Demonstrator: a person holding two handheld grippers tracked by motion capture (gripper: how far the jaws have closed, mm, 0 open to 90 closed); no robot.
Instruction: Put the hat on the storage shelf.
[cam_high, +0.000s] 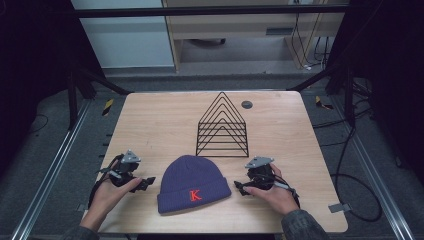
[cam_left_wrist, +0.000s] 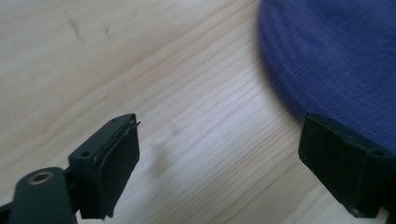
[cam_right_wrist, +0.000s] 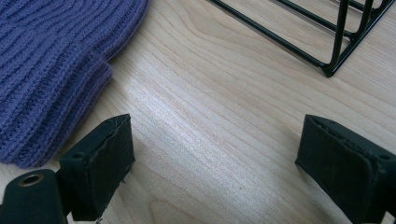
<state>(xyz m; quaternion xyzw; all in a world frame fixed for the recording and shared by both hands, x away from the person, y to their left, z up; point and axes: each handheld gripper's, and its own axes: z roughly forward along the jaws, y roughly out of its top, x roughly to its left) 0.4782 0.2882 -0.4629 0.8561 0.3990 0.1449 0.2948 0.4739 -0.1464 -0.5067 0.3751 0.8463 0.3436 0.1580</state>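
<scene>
A purple knit beanie (cam_high: 192, 183) with a red letter K on its cuff lies flat near the front of the wooden table (cam_high: 150, 125). My left gripper (cam_high: 145, 183) rests on the table just left of the beanie, open and holding nothing. In the left gripper view the beanie (cam_left_wrist: 336, 60) lies beyond the jaws at the upper right, close to one jaw. My right gripper (cam_high: 239, 188) sits just right of the beanie, open and holding nothing. In the right gripper view the beanie's ribbed cuff (cam_right_wrist: 51, 70) lies at the left beside one jaw.
A black wire rack (cam_high: 222, 127) shaped like a row of triangles stands behind the beanie at the table's middle; its base corner (cam_right_wrist: 327, 70) is near my right gripper. A small dark round disc (cam_high: 246, 104) sits at the back of the table.
</scene>
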